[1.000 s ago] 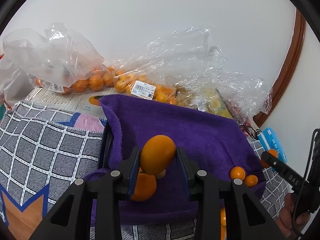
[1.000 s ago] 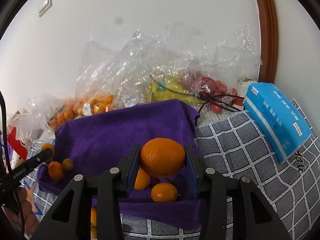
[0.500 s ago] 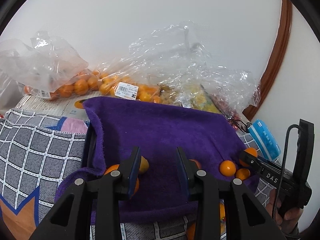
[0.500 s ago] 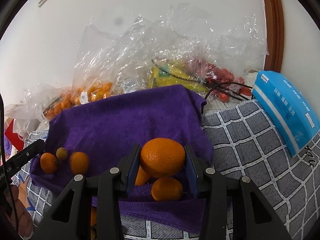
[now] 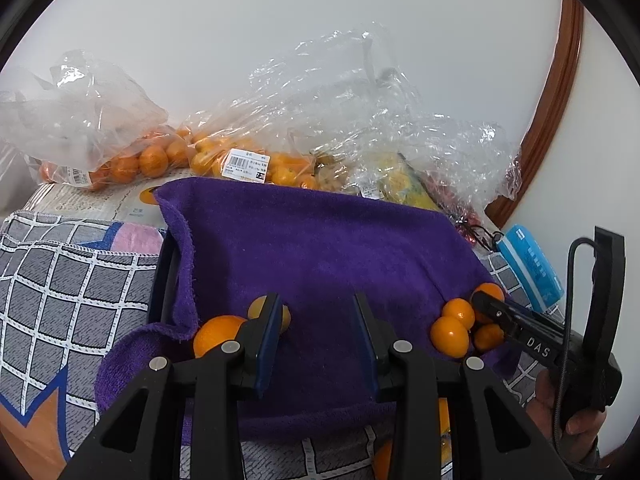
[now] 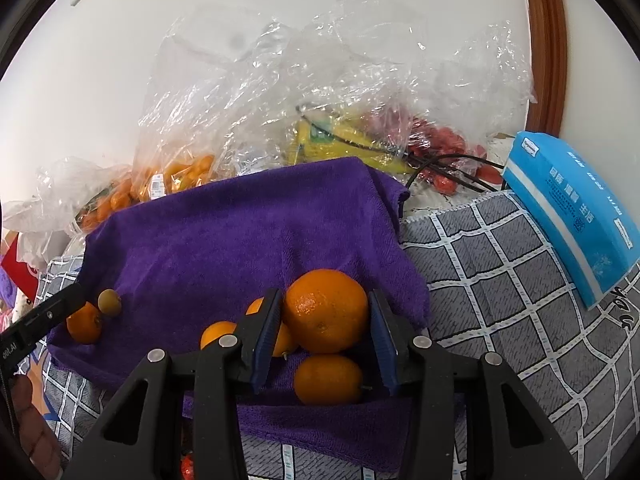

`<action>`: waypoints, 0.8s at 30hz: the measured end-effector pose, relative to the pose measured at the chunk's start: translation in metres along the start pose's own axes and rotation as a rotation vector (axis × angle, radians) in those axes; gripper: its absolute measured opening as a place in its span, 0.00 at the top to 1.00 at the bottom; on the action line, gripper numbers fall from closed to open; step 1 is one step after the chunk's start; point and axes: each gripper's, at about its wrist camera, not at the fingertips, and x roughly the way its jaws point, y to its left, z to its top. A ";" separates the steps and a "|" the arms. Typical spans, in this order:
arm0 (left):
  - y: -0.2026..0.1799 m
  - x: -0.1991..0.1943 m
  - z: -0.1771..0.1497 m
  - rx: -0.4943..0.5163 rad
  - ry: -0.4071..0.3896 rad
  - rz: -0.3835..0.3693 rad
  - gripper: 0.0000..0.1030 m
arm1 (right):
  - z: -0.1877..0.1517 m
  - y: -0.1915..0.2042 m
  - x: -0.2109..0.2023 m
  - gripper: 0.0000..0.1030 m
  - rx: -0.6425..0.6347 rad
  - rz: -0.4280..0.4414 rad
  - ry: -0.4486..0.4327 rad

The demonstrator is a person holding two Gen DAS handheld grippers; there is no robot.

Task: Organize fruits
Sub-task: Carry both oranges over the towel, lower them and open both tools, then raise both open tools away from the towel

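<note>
right tongs reach level over the purple towel, clamping an orange; left tongs hover beside them, spread wide, empty.

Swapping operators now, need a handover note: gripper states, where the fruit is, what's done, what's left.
Left gripper: open, empty, low over the purple towel.
Right gripper: shut on a large orange, just above the towel's near right corner.
On the towel: two fruits by the left gripper's left finger, one orange in front; a cluster at the right corner, including a small orange under the held one.
Still bagged behind the towel: oranges in clear plastic bags.
Done: several fruits laid on the towel.
Left: release the large orange onto the towel, then likely fetch more from the bags.
</note>
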 end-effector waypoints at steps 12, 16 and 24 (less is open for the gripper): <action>-0.014 -0.015 0.000 0.039 -0.022 0.006 0.64 | 0.006 0.023 -0.037 0.41 -0.081 0.111 -0.078; -0.022 -0.032 -0.002 0.073 -0.020 0.045 0.62 | 0.009 0.033 -0.059 0.41 -0.082 0.134 -0.078; -0.019 -0.062 -0.026 0.064 0.054 0.059 0.60 | -0.013 0.046 -0.106 0.41 -0.104 0.086 -0.057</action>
